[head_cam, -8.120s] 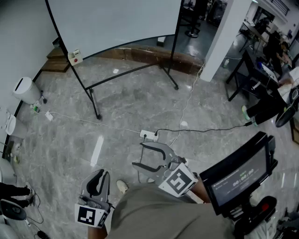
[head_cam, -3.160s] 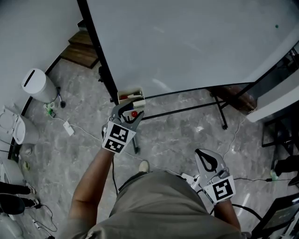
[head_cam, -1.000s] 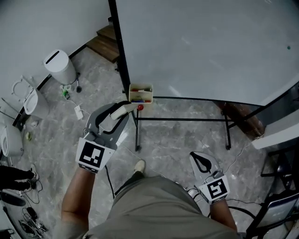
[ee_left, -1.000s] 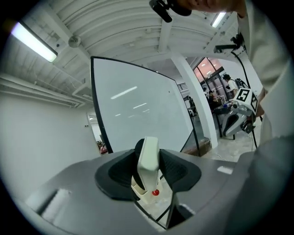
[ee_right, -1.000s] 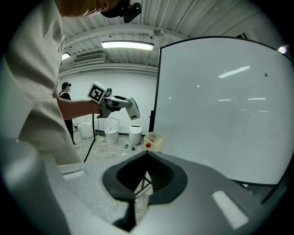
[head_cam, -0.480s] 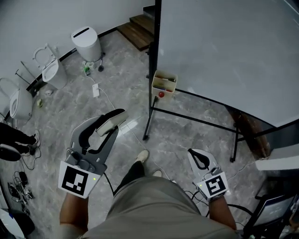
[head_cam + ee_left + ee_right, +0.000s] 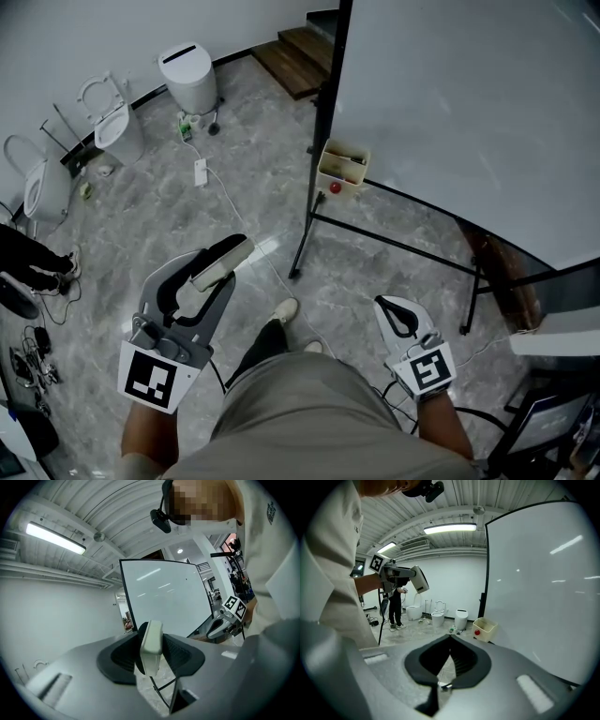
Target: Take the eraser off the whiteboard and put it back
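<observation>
The left gripper (image 7: 232, 262) pinches the pale eraser (image 7: 151, 644) between its pads, well apart from the whiteboard (image 7: 469, 112), off to the left of its stand. The right gripper (image 7: 387, 306), jaws pressed together and empty, points toward the whiteboard from near its lower edge.

Eraser (image 7: 221, 262): pale slim block, off the board, pinched in left gripper (image 7: 232, 263) jaws. Whiteboard (image 7: 469, 103): blank white, black-framed, upright, well apart
</observation>
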The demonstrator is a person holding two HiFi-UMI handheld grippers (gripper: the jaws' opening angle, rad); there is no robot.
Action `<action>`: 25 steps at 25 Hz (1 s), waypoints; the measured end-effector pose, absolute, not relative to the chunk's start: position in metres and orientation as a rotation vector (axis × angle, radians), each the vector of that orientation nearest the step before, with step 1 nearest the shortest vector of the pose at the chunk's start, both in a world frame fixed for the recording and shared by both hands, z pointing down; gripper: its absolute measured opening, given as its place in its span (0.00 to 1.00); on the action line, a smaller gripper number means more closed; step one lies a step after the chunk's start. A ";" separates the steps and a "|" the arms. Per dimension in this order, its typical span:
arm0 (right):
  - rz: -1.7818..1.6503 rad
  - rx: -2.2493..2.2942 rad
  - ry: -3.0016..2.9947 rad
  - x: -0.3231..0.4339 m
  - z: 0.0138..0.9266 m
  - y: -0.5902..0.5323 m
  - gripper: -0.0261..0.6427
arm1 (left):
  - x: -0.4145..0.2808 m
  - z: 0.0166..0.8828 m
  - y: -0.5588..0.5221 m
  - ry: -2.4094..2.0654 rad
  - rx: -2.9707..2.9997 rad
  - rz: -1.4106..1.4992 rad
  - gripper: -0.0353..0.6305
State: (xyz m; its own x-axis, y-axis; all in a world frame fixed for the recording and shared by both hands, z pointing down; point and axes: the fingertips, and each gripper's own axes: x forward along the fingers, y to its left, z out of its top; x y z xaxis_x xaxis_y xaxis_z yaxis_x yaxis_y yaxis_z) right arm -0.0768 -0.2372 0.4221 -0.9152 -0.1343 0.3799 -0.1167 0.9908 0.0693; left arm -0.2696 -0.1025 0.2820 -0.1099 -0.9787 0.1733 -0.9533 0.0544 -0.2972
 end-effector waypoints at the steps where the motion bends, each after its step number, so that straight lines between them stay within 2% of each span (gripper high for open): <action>1: -0.069 0.187 -2.738 -0.076 0.422 -0.238 0.04 | -0.270 0.282 -0.103 2.222 -2.046 -0.527 0.31; 11: -0.064 0.294 -2.720 -0.070 0.423 -0.260 0.04 | -0.276 0.288 -0.151 2.094 -2.175 -0.525 0.31; 25: -0.011 0.669 -2.626 -0.046 0.423 -0.301 0.04 | -0.284 0.315 -0.302 1.685 -2.480 -0.536 0.31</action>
State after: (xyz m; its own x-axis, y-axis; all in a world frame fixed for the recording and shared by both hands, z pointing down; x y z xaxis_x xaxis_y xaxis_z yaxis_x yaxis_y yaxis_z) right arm -0.0459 -0.3014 0.4227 -0.7920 -0.4584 0.4033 -0.4551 0.8836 0.1106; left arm -0.2842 -0.3024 0.3149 0.3278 -0.9156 0.2329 -0.8820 -0.3849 -0.2720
